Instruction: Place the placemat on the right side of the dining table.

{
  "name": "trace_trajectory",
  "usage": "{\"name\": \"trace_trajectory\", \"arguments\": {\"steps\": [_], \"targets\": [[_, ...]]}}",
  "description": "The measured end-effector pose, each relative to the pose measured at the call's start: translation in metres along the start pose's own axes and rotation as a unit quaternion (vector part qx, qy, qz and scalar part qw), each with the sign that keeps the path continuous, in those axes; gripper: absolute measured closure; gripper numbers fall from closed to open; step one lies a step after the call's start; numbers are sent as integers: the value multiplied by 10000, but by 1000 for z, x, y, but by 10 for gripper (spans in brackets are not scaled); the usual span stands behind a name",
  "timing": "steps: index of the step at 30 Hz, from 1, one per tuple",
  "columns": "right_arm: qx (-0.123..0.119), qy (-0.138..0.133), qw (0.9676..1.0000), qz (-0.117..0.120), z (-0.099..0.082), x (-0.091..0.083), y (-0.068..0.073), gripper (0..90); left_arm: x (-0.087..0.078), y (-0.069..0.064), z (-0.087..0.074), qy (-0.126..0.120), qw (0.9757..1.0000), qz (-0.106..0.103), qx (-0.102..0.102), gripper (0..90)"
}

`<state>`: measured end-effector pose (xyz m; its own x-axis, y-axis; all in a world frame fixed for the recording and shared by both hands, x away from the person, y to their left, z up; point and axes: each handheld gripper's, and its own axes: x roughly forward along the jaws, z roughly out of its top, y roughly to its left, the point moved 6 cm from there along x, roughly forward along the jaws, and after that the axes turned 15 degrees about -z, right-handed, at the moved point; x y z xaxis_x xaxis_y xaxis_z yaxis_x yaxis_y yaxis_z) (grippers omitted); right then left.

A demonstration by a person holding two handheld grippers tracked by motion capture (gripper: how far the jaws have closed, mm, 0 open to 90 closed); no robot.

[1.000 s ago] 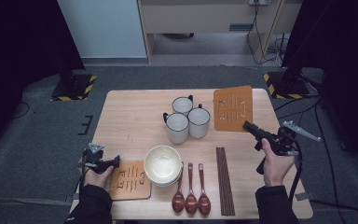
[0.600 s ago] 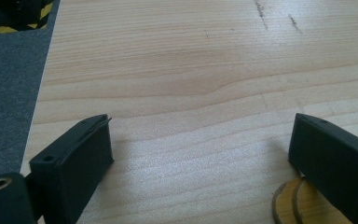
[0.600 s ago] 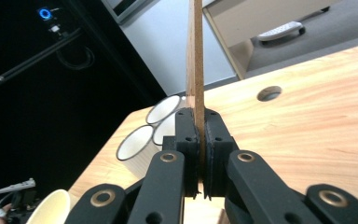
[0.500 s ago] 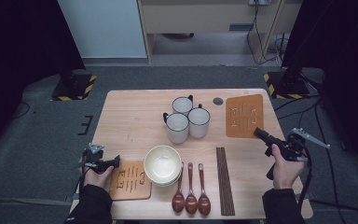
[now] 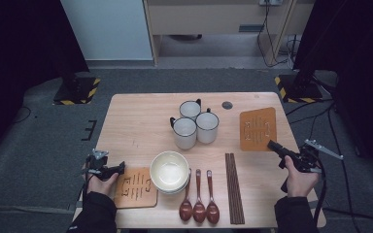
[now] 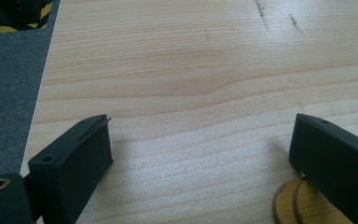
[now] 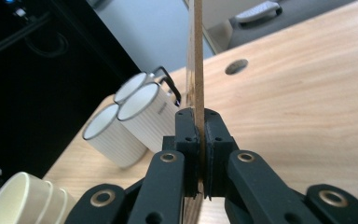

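My right gripper (image 5: pixel 273 145) is shut on a brown slotted wooden mat (image 5: pixel 258 128) over the table's right side. In the right gripper view that mat (image 7: pixel 196 56) shows edge-on, rising straight up from the pinched jaws of the right gripper (image 7: pixel 199 126). Whether its lower edge touches the table I cannot tell. My left gripper (image 5: pixel 119 168) rests at the near left corner, open, beside a second slotted mat (image 5: pixel 135 187). The left gripper (image 6: pixel 200 123) has bare wood between its fingers, and the mat's rim (image 6: pixel 289 205) lies under the right jaw.
Three white mugs (image 5: pixel 194 124) stand together mid-table. A stack of cream bowls (image 5: pixel 169 171) sits near the front, with three brown spoons (image 5: pixel 198 204) and dark chopsticks (image 5: pixel 234 187) to its right. A cable hole (image 5: pixel 227 105) lies behind the mugs.
My right hand has carried the wooden mat to the right, nearer the front edge and lower. The left hand has stayed put.
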<state>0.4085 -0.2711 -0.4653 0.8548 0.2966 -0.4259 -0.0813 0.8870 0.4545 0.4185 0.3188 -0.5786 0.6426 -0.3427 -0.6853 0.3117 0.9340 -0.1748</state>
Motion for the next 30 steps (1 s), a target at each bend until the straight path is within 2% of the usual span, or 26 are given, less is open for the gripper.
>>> {"name": "trace_trajectory", "arguments": {"steps": [4, 9, 14, 18, 30], "targets": [[7, 170, 9998, -121, -8, 6, -7, 870, 0, 0, 0, -6, 10000, 5, -13, 40], [-35, 241, 9994, -265, -11, 9, -14, 870, 0, 0, 0, 2, 10000, 12, -19, 35], [36, 331, 9989, -342, -16, 9, -20, 870, 1, 1, 0, 9, 10000, 30, -44, 23], [19, 478, 9981, -392, -21, 11, -22, 870, 1, 1, 0, 14, 10000, 36, -50, 19], [47, 658, 9966, -484, -26, 12, -27, 869, 1, 1, 0, 13, 10000, 40, -71, 15]]}}
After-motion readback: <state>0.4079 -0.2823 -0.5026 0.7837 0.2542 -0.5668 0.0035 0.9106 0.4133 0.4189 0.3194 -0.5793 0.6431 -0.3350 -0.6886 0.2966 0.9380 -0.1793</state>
